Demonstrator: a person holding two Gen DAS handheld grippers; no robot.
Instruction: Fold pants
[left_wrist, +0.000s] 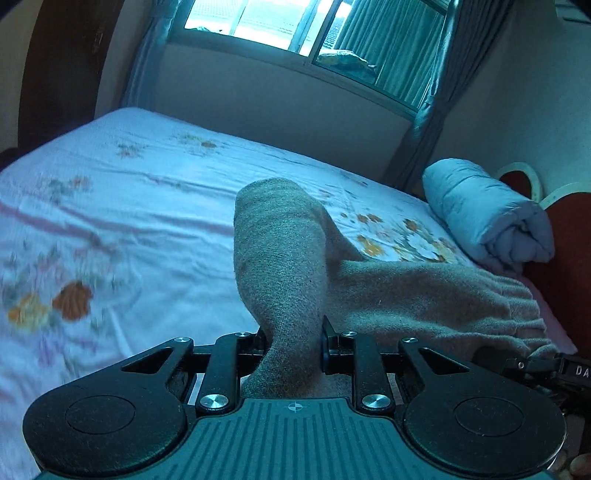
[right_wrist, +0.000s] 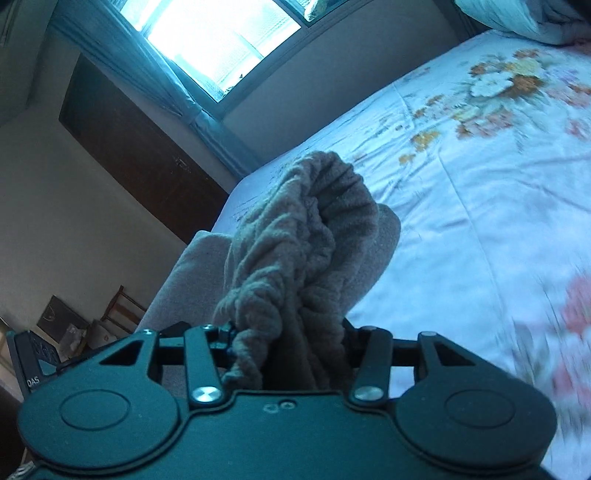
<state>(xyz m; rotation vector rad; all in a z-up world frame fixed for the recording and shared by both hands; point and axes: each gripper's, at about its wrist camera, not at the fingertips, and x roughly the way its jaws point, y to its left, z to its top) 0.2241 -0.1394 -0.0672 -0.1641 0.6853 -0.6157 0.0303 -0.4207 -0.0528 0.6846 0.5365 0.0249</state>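
Bed (left_wrist: 110, 221); pants (left_wrist: 280, 258) crosswise, bunched

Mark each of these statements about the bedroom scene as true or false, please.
1. Both grippers are closed on the pants. True: left gripper, right gripper.
2. The pants are dark blue. False: they are grey-beige.
3. The bed sheet has a flower print. True.
4. A rolled light blanket lies on the floor. False: it lies at the edge of the bed.
5. The right gripper grips the gathered waistband. True.
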